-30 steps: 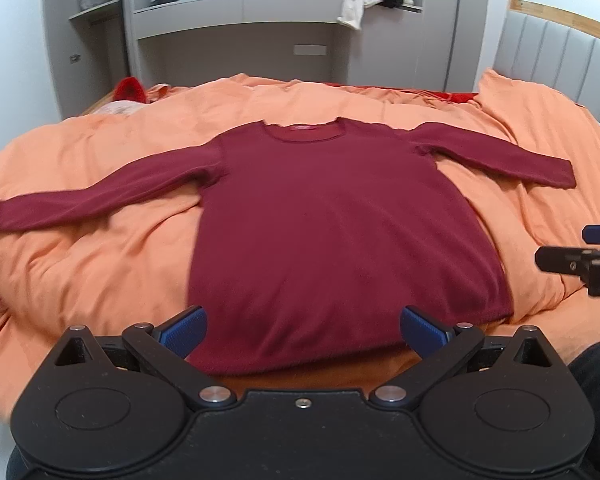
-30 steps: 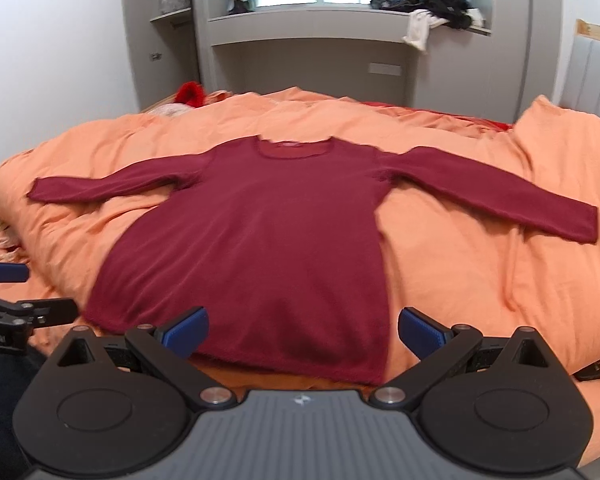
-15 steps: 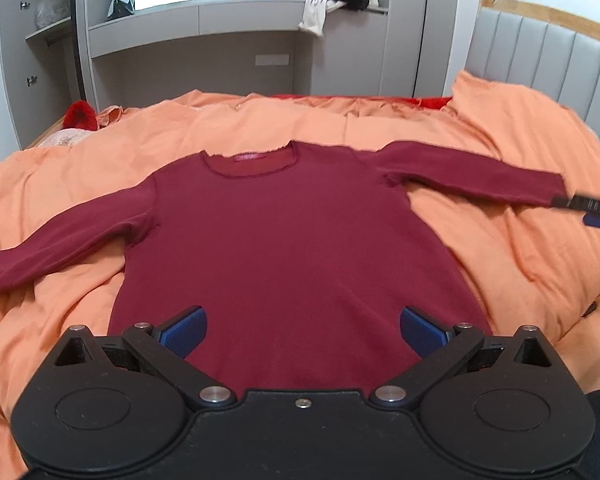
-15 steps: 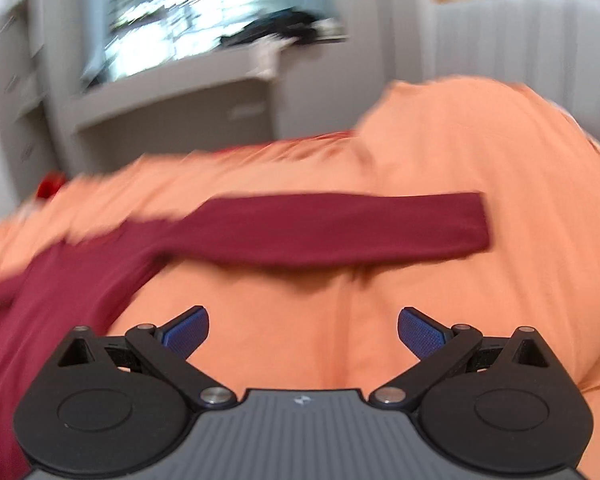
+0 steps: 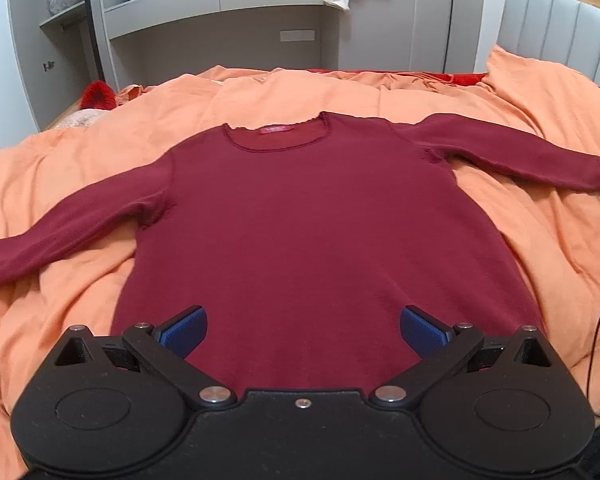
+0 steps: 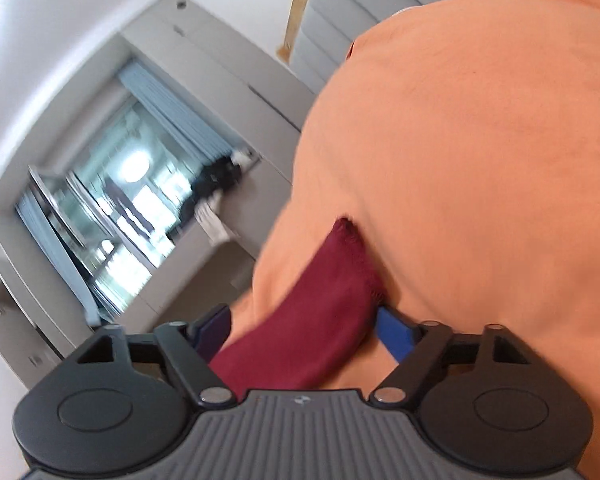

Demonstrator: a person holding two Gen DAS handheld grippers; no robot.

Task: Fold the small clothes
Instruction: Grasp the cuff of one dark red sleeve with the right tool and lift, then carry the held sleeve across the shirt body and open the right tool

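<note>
While the maroon sweater (image 5: 320, 224) lies flat and unfolded on the bed (image 5: 80, 168), the right tool (image 6: 300, 330) is closing around its sleeve cuff (image 6: 340, 280); the left tool (image 5: 303, 330) hovers spread. All folds remain.

A home bedroom: bed (image 5: 548, 92) with orange duvet (image 5: 80, 168), padded headboard (image 5: 560, 28), built-in cupboards (image 5: 36, 40).

My R gripper (image 6: 300, 326) is rolled sideways, jaws closing w/ the sleeve (image 6: 300, 320) end between them, not yet pinched. Duvet (image 6: 480, 160) under sleeve; window (image 6: 128, 204) beyond, blurred.
</note>
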